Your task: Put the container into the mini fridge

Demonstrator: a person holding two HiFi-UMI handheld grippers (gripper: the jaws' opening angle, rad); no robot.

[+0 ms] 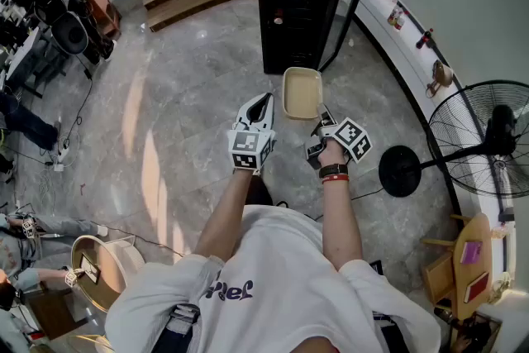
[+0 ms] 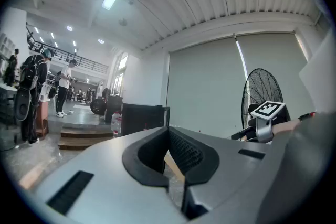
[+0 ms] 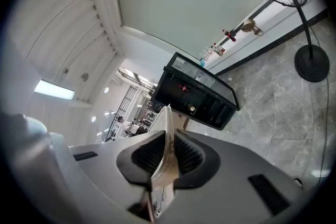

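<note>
Viewing along right gripper (image 3: 167,147) shows container (image 3: 166,117) rim clamped.

Polished stone, matt plastic

The floor (image 1: 182,95) is glossy grey stone; the fridge (image 1: 291,4) is shiny black. The container (image 1: 301,93) looks thin, matt and beige. The right gripper (image 3: 168,136) is smooth grey plastic with ribbed black pads (image 3: 190,153).
</note>
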